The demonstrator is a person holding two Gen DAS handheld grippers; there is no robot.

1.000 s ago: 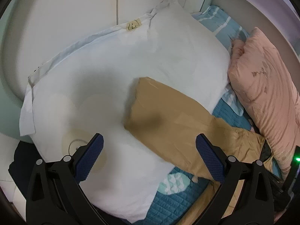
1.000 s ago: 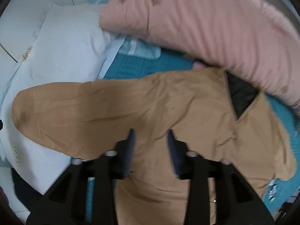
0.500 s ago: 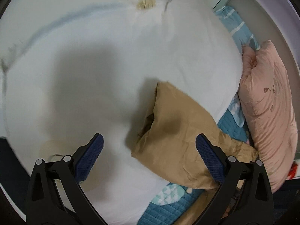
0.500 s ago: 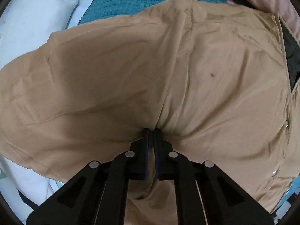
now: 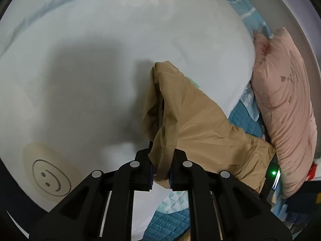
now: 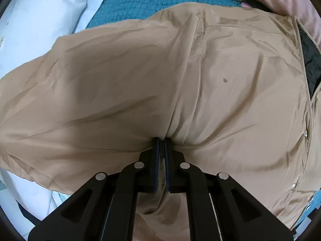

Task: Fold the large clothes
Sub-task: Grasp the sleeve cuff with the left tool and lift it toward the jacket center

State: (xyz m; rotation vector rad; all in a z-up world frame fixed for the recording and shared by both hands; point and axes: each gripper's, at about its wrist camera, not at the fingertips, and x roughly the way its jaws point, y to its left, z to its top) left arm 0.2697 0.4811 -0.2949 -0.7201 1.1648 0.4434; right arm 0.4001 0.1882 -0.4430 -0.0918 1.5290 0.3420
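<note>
Fingers of our left gripper (image 5: 161,168) are pinched together on the cuff end of the tan, smooth-fabric jacket (image 5: 200,124), its sleeve draped across the big white pillow (image 5: 100,70) with a smiley-face patch (image 5: 50,177). Our right gripper (image 6: 161,160) has its fingers clamped nearly shut on a fold in the jacket's body (image 6: 140,84), which lies spread over the teal quilted bed cover (image 6: 144,4). A pink ribbed pillow (image 5: 286,104) sits just beside the jacket.
</note>
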